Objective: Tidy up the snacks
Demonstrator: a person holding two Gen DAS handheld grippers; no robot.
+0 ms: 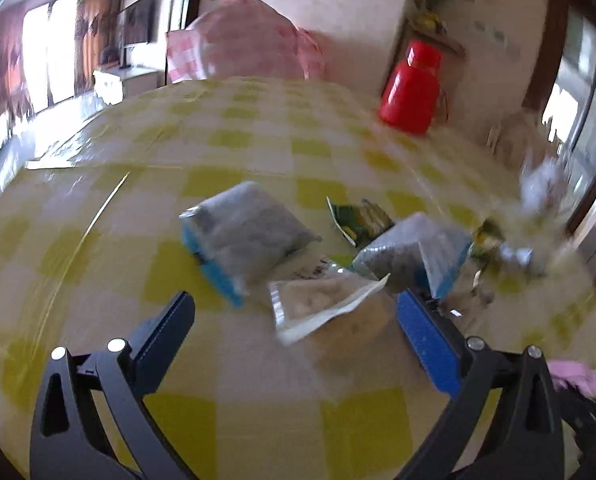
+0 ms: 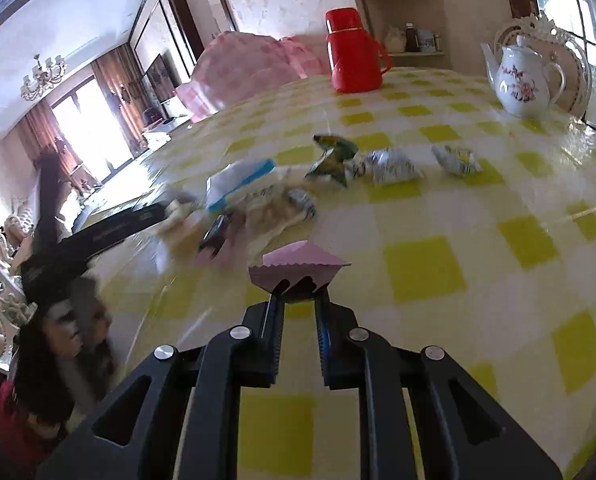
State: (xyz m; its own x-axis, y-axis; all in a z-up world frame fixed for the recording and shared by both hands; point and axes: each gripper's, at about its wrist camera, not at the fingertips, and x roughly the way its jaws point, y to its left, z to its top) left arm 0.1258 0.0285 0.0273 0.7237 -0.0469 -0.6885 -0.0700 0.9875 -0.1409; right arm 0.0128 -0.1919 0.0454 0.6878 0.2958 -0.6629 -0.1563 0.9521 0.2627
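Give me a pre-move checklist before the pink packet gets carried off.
1. Right tool shut on pink packet: ok.
2. Packet gripped securely: cannot tell, held only by its lower edge.
3. Left tool open and empty: ok.
4. Clear packet lying between left tool's fingers: ok.
5. Red flask and teapot standing apart from the snacks: ok.
6. Destination for snacks visible: cannot tell.

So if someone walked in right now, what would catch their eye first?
Probably the bright red flask standing at the far side of the yellow checked tablecloth. Next, the right gripper shut on a pink snack packet, and the jumble of snack packets mid-table ahead of the open left gripper.
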